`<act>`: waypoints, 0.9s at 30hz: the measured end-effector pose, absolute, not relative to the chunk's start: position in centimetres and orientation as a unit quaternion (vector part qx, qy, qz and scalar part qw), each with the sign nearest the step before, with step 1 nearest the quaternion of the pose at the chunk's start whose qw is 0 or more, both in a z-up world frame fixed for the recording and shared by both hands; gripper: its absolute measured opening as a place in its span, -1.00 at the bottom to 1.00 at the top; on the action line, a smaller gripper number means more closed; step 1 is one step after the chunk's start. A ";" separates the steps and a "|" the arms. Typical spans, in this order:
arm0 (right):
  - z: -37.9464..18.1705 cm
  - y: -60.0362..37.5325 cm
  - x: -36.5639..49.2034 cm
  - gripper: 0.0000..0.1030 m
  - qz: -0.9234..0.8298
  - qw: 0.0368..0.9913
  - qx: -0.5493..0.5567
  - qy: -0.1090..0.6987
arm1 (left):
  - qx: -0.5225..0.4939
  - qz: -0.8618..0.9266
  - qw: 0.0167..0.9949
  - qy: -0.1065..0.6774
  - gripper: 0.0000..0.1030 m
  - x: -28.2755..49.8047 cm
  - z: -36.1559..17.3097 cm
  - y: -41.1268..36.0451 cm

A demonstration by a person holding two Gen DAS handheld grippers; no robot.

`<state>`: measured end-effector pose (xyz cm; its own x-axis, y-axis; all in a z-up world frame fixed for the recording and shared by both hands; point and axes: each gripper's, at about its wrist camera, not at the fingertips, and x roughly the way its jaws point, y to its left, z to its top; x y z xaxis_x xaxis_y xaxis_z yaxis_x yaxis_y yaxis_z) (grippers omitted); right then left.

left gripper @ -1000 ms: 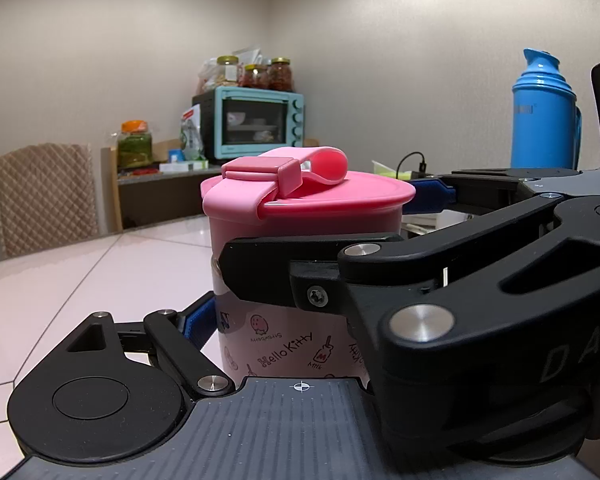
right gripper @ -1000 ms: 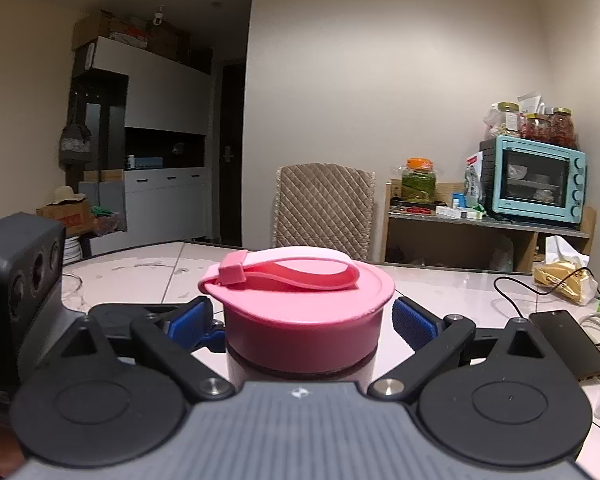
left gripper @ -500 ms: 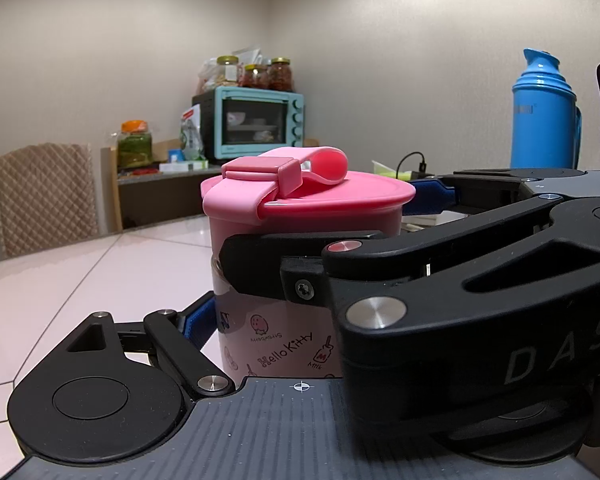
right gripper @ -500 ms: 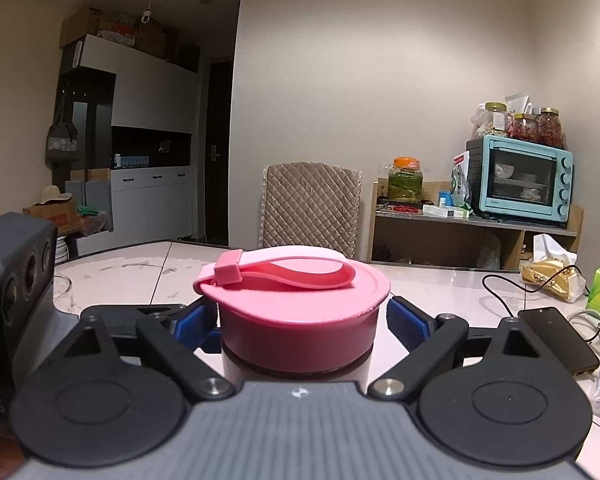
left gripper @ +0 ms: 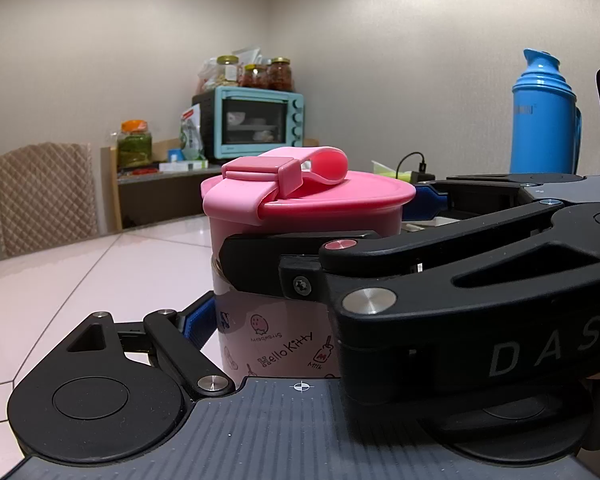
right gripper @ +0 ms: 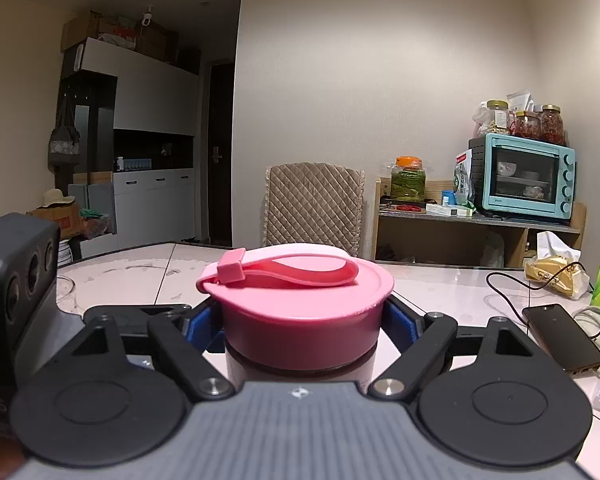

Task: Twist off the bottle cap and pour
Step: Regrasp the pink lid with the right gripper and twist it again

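Two grippers meet on one pink bottle [left gripper: 276,332] standing upright on the pale table [left gripper: 100,264]. The left gripper [left gripper: 260,320] has its jaws closed around the bottle's printed body, a blue pad pressed to the side at 9 o'clock; the far pad is hidden behind the other tool. The right gripper [right gripper: 300,324] sits higher, its jaws now clamped on the pink cap [right gripper: 300,300], blue pads touching the cap's rim at 9 and 3 o'clock. A second ago those pads stood clearly apart from the cap; they have since drawn in to meet it. The bottle itself has not shifted, and the cap's strap loop [right gripper: 296,270] lies flat across the top as before.

On the table at 3 o'clock in the right view lie a dark phone [right gripper: 562,338] with a cable and a tissue pack [right gripper: 556,270]. Beyond, a quilted chair [right gripper: 314,204], a teal oven [right gripper: 524,176] topped with jars on a wooden shelf, and a blue thermos [left gripper: 544,116] against the wall.
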<state>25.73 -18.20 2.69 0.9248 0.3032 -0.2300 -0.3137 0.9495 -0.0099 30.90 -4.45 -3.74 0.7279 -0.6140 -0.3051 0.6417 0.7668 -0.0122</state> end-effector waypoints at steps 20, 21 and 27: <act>2.8 -21.2 27.1 0.65 0.262 0.958 -0.045 0.110 | 0.047 -0.339 0.928 0.147 0.74 30.7 -3.6 -4.7; 2.7 -21.3 27.2 0.65 0.269 0.956 -0.046 0.109 | 0.047 -0.339 0.928 0.148 0.74 30.8 -3.6 -4.6; 2.7 -22.4 27.8 0.65 0.307 0.945 -0.049 0.103 | 0.047 -0.339 0.928 0.148 0.74 30.8 -3.6 -4.6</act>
